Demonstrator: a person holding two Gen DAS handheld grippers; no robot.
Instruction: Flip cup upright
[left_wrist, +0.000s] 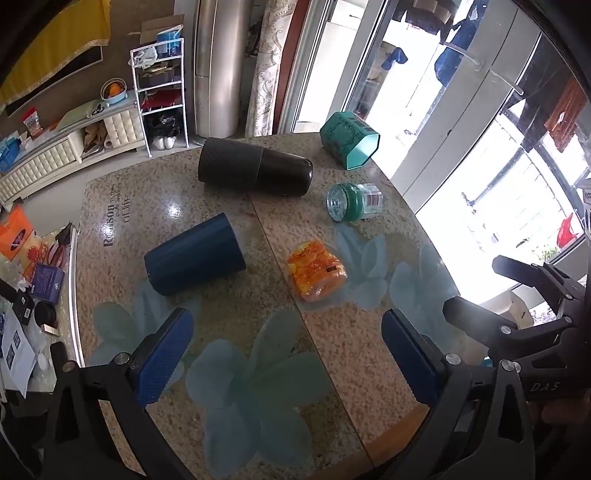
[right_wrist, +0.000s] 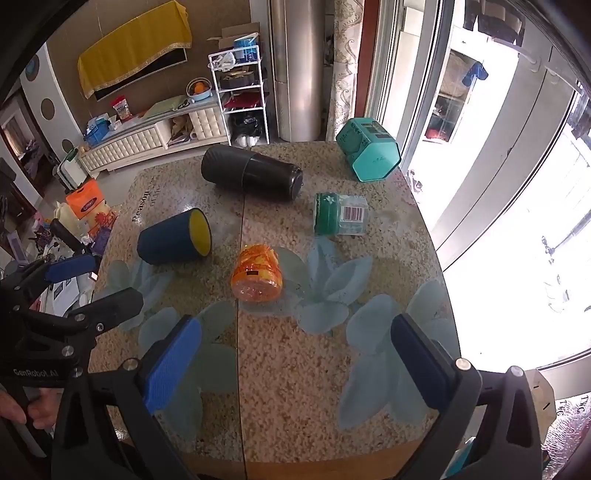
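A dark blue cup (left_wrist: 195, 254) with a yellow inside lies on its side at the left of the speckled table (left_wrist: 332, 350); its open mouth shows in the right wrist view (right_wrist: 173, 238). My left gripper (left_wrist: 284, 354) is open and empty, above the table's near part, short of the cup. My right gripper (right_wrist: 295, 362) is open and empty, above the near edge. The right gripper also shows at the right in the left wrist view (left_wrist: 524, 295); the left gripper shows at the left in the right wrist view (right_wrist: 74, 280).
Also lying on the table: a black flask (left_wrist: 255, 168), a teal hexagonal tin (left_wrist: 349, 146), a green-capped clear jar (left_wrist: 354, 201) and an orange jar (left_wrist: 317, 275). A window is on the right, a shelf and cabinet behind.
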